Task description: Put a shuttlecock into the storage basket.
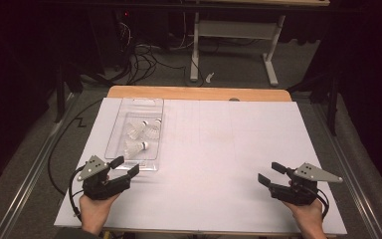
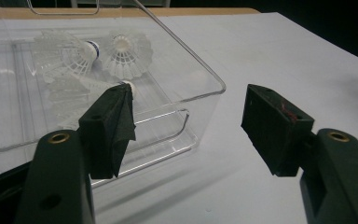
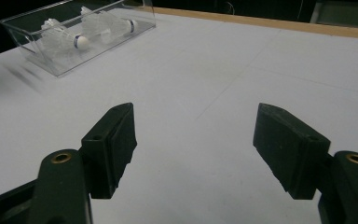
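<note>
Shuttlecocks, three of them, white-feathered, lie inside a clear plastic box [image 1: 113, 130] that sits on the left half of a white-covered table [image 1: 229, 144], toward its far side. Largest first: the table's white sheet runs nearly to every edge, with a strip of bare wood along the far side. The box comes next, a long rectangular container with see-through walls and an open top, its near end just beside the left gripper.

Inside it, two shuttlecocks rest side by side toward the middle, one with a dark band at its cork [image 2: 70, 53] and one turned so its cork end faces the left gripper view [image 2: 126, 53]. The third shuttlecock [image 1: 135, 147] lies nearer the person, close to the box's near wall.

The left gripper [image 1: 125, 166] is held in a hand at the near left of the table, jaws spread wide and holding nothing, its tips at the near end of the box. The right gripper [image 1: 271, 173] is held at the near right, well apart from the box, jaws likewise spread and empty above the bare sheet.
</note>
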Demonstrator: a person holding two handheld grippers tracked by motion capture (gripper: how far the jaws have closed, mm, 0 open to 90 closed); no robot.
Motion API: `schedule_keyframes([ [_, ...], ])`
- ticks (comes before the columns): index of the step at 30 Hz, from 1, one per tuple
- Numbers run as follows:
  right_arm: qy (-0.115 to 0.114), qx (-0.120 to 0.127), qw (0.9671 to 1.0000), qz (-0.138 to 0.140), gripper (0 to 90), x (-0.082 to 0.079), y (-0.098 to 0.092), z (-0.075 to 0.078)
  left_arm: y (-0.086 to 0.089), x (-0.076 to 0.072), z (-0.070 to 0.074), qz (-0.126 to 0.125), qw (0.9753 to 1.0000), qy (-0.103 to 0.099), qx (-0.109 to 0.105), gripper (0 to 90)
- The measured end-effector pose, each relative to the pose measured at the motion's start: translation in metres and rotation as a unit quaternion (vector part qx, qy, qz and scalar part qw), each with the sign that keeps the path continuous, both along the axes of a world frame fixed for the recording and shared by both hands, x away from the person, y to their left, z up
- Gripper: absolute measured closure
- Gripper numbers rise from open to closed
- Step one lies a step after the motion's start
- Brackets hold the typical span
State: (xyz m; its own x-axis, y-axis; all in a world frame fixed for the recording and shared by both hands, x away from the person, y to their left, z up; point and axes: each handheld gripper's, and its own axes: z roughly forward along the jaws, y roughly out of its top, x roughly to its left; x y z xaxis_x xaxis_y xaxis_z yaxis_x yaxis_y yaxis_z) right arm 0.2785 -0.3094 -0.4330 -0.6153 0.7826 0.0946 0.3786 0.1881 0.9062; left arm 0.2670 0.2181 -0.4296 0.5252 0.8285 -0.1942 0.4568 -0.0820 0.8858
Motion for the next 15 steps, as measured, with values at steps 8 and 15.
schedule_keyframes([
  [8,0.000,0.003,1.0000,-0.002,30.2,-0.0005,-0.0010,-0.0008,-0.0008,-0.0004,-0.0027,-0.001,1.0000,0.001,0.000,34.6],
  [15,0.001,0.004,1.0000,-0.002,30.1,-0.0005,-0.0012,-0.0010,-0.0012,-0.0012,-0.0050,-0.001,1.0000,-0.001,-0.002,34.5],
])
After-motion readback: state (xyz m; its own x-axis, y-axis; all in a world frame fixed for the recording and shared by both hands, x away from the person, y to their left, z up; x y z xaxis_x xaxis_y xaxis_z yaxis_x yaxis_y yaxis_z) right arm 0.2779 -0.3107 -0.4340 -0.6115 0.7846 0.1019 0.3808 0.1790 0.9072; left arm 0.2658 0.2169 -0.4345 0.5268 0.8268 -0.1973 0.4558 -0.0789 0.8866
